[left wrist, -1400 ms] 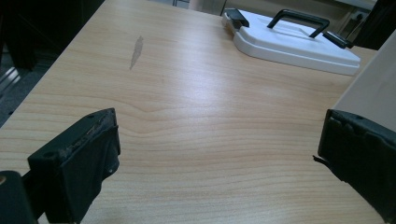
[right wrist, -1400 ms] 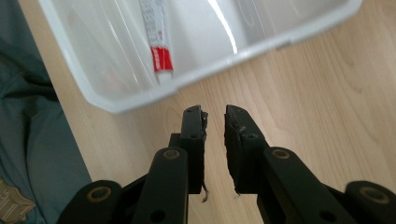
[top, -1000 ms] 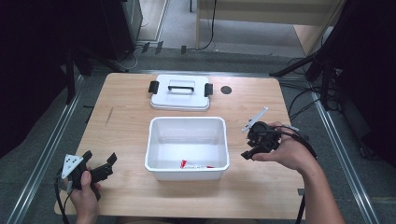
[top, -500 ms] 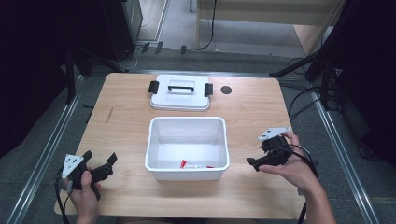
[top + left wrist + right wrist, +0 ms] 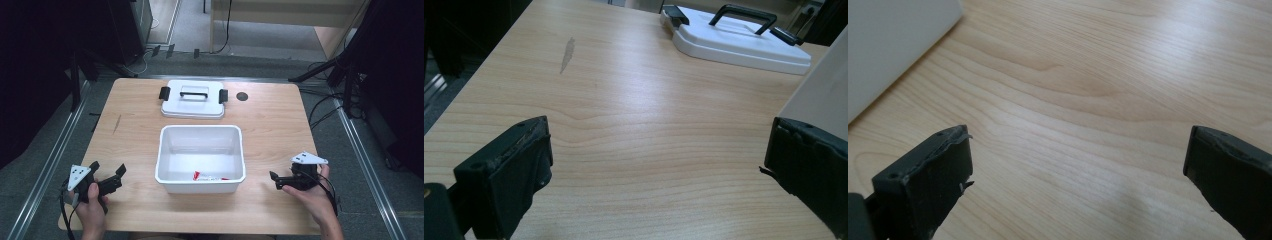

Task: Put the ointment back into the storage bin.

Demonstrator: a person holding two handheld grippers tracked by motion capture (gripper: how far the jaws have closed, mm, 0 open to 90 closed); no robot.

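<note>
A white plastic bin (image 5: 200, 186) stands at the middle of the wooden table, with a small red and white item (image 5: 207, 177) lying at its front. Behind it lies the bin's white lid (image 5: 192, 102) with a black handle and clips. My left gripper (image 5: 107, 168) rests open near the front left corner, with bare wood between its jaws (image 5: 654, 165); the lid (image 5: 734, 42) and the bin wall (image 5: 819, 95) lie ahead of it. My right gripper (image 5: 275, 181) sits low at the front right and points at the bin. Its jaws (image 5: 1078, 170) have just been opening, and nothing is between them.
A dark round hole (image 5: 242, 96) marks the table's far right. A grey smudge (image 5: 116, 124) is on the left part of the wood. Metal rails and cables run along the floor at both sides. The bin wall (image 5: 893, 45) is close to the right gripper.
The right hand has moved from beside the bin's right rim down toward the table's front right, and its jaws have spread wide. The left hand has stayed put.
</note>
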